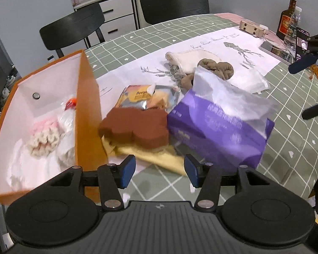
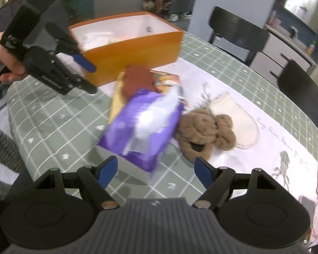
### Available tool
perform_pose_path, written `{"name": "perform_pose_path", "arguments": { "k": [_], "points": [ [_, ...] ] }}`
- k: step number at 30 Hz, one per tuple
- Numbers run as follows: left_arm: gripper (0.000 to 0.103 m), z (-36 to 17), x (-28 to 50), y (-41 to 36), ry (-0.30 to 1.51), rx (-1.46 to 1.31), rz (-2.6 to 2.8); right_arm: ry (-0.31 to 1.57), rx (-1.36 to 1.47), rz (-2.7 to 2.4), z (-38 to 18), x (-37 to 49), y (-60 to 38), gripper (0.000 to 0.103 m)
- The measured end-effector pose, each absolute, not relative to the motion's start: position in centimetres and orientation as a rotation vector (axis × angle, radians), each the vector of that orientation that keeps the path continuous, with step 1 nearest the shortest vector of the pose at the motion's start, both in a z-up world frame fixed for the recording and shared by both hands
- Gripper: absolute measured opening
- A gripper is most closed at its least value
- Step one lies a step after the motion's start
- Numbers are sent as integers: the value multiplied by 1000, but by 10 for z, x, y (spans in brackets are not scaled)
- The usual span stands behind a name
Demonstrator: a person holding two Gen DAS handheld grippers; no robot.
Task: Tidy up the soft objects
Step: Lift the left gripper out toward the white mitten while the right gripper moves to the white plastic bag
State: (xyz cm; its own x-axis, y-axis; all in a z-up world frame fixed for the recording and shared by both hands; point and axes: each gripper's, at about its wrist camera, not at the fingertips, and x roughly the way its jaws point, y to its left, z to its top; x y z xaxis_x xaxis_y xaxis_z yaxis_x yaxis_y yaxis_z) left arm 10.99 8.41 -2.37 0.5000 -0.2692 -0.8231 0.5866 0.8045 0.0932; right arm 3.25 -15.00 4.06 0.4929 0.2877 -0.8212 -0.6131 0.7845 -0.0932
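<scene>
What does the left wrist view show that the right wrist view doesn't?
Left wrist only: the pink-and-cream knitted item inside the orange box, and bottles at the table's far edge. Right wrist only: the hand holding the left claw. Both: the box, brown sponge, purple tissue pack, tan plush and cream mitt.

The table (image 1: 296,127) (green checked cloth) bears an orange box (image 1: 89,114), purple tissue pack (image 1: 218,135), brown plush (image 2: 203,127).

We see a matt orange card box (image 1: 89,114) lined white; beside it a glossy purple plastic tissue pack (image 1: 218,133), a spongy brown pad (image 1: 135,127), a fuzzy tan plush (image 2: 203,127), and checked cloth on the table (image 1: 296,110).
</scene>
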Motion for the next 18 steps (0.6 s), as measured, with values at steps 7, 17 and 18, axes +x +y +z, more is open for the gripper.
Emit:
{"name": "perform_pose_path", "arguments": {
  "k": [7, 17, 18],
  "points": [
    [62, -18, 145, 67, 910, 400, -524, 907, -307, 512, 33, 76, -181, 79],
    [62, -25, 204, 46, 936, 394, -527, 959, -238, 435, 5, 147, -211, 79],
    [62, -27, 209, 42, 940, 399, -529, 965, -231, 431, 1, 153, -213, 79]
  ]
}}
